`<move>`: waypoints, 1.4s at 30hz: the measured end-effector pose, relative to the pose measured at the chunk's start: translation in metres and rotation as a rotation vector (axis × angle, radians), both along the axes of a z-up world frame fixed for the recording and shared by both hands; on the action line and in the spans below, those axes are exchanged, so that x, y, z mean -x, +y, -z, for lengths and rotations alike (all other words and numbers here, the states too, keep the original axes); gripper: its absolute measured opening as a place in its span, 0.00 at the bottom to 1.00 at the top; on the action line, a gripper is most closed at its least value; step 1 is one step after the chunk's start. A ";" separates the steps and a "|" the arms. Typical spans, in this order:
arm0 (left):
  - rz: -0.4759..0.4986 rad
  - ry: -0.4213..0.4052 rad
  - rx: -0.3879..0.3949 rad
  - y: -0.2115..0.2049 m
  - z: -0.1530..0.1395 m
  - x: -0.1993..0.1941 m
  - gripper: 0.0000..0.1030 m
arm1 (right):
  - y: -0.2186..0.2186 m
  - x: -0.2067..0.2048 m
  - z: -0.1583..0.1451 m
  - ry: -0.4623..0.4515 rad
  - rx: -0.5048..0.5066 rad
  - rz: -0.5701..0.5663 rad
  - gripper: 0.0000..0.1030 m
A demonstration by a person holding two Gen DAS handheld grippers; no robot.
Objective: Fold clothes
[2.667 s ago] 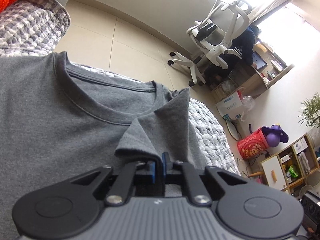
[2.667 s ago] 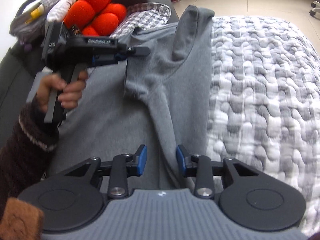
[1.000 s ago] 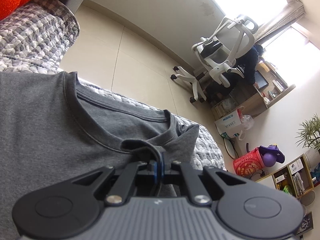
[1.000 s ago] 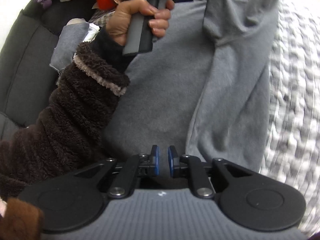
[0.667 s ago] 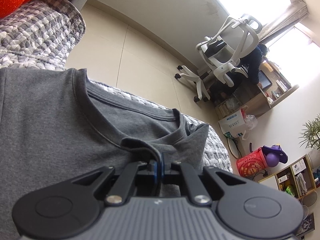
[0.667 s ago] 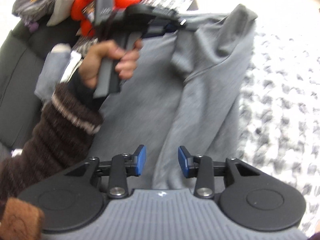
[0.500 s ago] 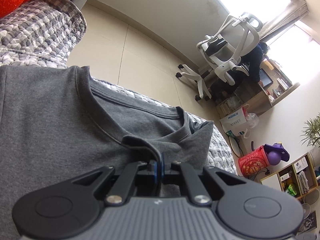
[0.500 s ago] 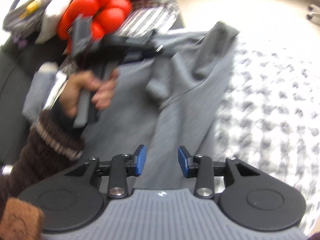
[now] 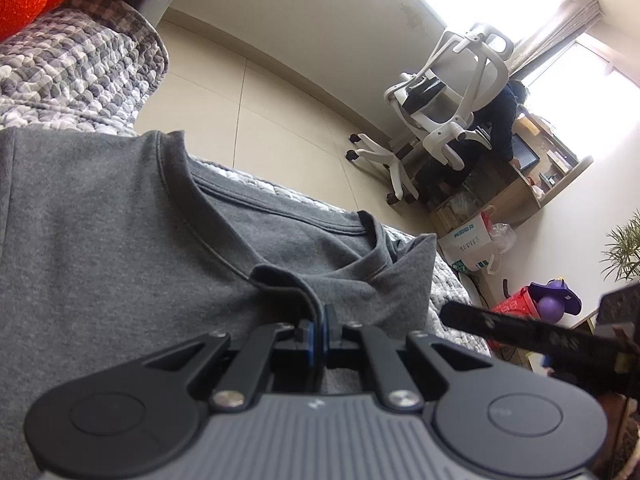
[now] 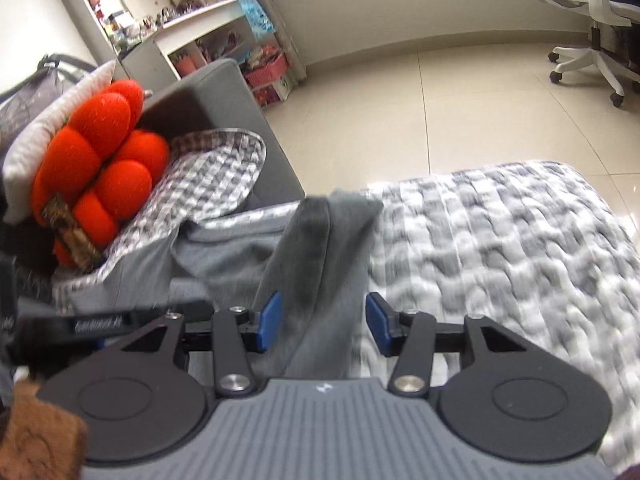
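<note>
On the grey-and-white quilted bedspread [image 10: 500, 248], a grey cotton T-shirt [image 9: 120, 240] lies half folded: left gripper [image 9: 318, 326] pinches its turned-in sleeve, right gripper [image 10: 322, 322] opening above it.

Left gripper [image 9: 318, 330]: two black plastic link arms, each with a silver pivot screw at its base, meeting at blue-faced pads; round black discs at 8 and 4 o'clock of the frame; ribbed grey housing at 6 o'clock with a small pale logo. Right gripper [image 10: 322, 326]: same build, with blue rectangular pads on black fingers, silver screws and a ribbed grey body with the same logo. In the right wrist view the other unit's black side bar at 9 o'clock carries white lettering, too blurred to read. Fuzzy brown sleeve [image 10: 38, 434] at 8 o'clock, plush texture.
</note>
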State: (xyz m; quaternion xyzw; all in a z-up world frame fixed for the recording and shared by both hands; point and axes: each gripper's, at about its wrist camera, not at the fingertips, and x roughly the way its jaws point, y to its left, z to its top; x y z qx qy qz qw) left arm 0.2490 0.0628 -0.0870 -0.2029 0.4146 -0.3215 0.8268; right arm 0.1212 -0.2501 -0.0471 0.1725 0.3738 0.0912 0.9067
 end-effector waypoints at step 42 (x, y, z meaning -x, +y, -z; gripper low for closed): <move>-0.139 -0.085 0.008 0.034 0.012 -0.005 0.04 | -0.015 -0.056 0.013 -0.129 0.182 0.245 0.03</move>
